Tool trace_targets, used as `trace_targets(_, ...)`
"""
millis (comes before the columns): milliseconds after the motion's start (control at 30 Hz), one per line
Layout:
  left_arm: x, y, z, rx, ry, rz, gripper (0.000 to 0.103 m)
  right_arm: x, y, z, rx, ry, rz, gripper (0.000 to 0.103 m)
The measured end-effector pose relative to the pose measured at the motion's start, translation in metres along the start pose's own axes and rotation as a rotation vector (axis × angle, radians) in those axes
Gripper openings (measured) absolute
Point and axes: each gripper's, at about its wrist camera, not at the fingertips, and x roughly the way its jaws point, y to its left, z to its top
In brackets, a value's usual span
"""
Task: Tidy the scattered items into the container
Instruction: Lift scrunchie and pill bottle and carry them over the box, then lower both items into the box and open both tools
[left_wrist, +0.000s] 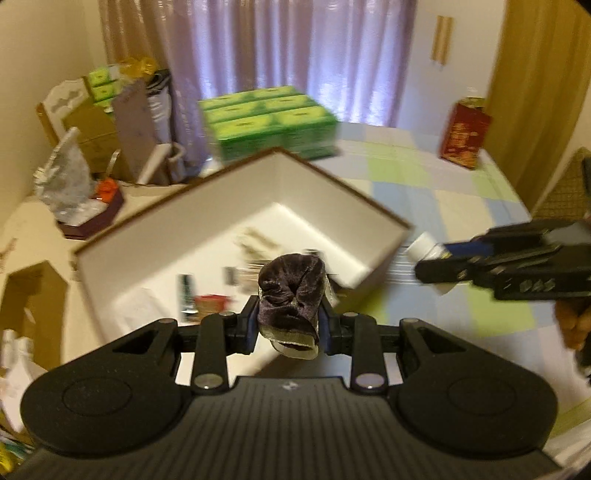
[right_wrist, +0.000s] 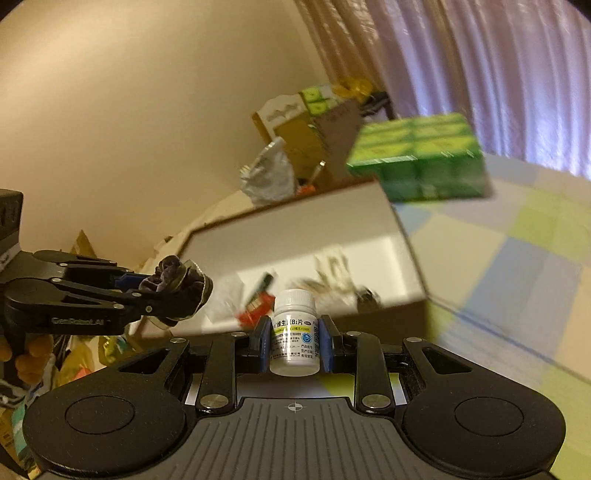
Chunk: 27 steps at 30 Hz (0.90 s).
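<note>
Two loads ride in at once — the left gripper (left_wrist: 289, 317) clamps a dark velvet scrunchie (left_wrist: 290, 295), the right gripper (right_wrist: 294, 343) a white pill bottle (right_wrist: 294, 332). With the white box (left_wrist: 155, 236) at twelve o'clock, each should clear the rim before letting go — low, over bare floor.

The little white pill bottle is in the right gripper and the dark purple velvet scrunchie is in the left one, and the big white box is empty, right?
Nearly. The white box is not empty: the left wrist view shows a few small items on its floor, too blurred to name. The rest holds: the right gripper grips the little white pill bottle, and the left gripper grips the dark purple velvet scrunchie.
</note>
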Motion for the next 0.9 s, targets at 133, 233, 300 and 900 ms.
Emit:
trace_targets(133,0.014,0.037,0.005,0.045,0.048,0.012,0.026,0.033,0.021,0.022,-0.047,0.009,0.015,0.03)
trace_targets(233,0.03,0.056,0.006,0.11,0.102,-0.016,0.026,0.056,0.034,0.032,-0.084,0.042,0.038,0.03)
trace_targets(300,0.042,0.064,0.005,0.154,0.15,-0.026,0.026,0.07,0.041,0.035,-0.112,0.07,0.053,0.03)
trace_targets(900,0.129,0.081,-0.017,0.41,0.471,-0.166,0.033,0.189,0.074,0.016,-0.4,0.387,0.067,0.03)
